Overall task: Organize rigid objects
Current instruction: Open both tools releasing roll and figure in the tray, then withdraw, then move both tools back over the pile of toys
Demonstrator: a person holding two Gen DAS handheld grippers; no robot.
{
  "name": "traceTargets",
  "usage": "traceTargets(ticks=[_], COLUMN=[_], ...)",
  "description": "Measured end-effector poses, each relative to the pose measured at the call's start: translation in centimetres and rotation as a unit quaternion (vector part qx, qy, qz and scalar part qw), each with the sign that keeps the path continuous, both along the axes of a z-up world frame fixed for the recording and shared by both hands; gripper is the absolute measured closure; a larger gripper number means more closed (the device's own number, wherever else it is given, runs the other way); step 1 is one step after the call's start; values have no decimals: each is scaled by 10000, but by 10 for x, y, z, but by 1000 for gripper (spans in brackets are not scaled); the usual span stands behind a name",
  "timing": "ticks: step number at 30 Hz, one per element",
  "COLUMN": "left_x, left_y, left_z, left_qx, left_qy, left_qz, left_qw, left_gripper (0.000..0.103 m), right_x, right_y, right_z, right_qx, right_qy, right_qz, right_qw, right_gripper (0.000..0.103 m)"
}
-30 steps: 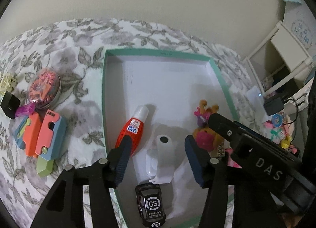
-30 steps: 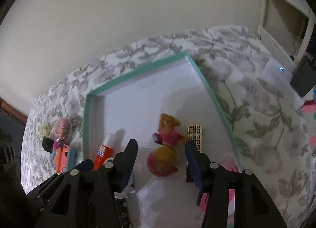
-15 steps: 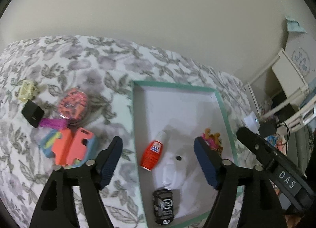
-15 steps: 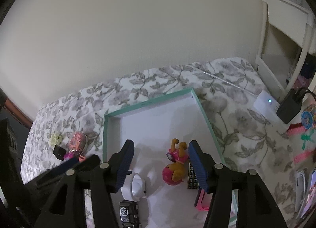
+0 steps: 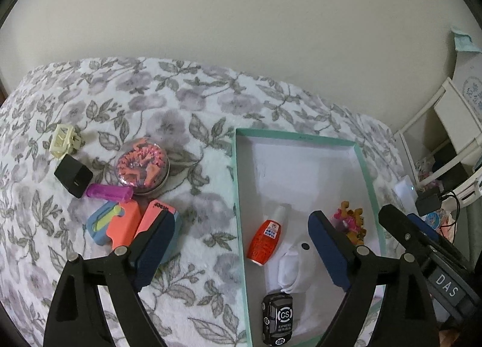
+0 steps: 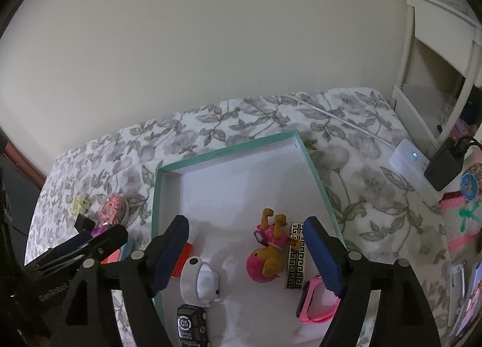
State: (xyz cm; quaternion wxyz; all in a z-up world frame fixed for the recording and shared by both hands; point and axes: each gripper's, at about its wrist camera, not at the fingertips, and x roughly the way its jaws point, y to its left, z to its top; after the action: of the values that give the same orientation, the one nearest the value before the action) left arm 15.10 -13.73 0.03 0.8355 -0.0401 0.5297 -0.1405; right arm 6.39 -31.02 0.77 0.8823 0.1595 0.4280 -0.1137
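I've just spread both jaws wide and lifted clear — left gripper and right gripper hold nothing. White case and toy pup lie in the box; clutter at nine o'clock is next.

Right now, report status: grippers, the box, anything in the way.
Left gripper and right gripper open, jaws just widened, nothing held. Teal box holds six items. Orange and blue case among those left on the blanket. Nothing in the way.
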Motion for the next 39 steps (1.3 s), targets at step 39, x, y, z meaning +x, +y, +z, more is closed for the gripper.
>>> traceTargets(ticks=[39], left_x=[22], left_y=[72], left_z=[-2], left_qx=[-641], left_qy=[196], left_qz=[801], left_qw=[9945], left_gripper=[4], right_x=[19], right_y=[36], right_z=[-18], right_qx=[-55], right_qy=[-33], right_qz=[416], right_qw=[9991], right_gripper=[0])
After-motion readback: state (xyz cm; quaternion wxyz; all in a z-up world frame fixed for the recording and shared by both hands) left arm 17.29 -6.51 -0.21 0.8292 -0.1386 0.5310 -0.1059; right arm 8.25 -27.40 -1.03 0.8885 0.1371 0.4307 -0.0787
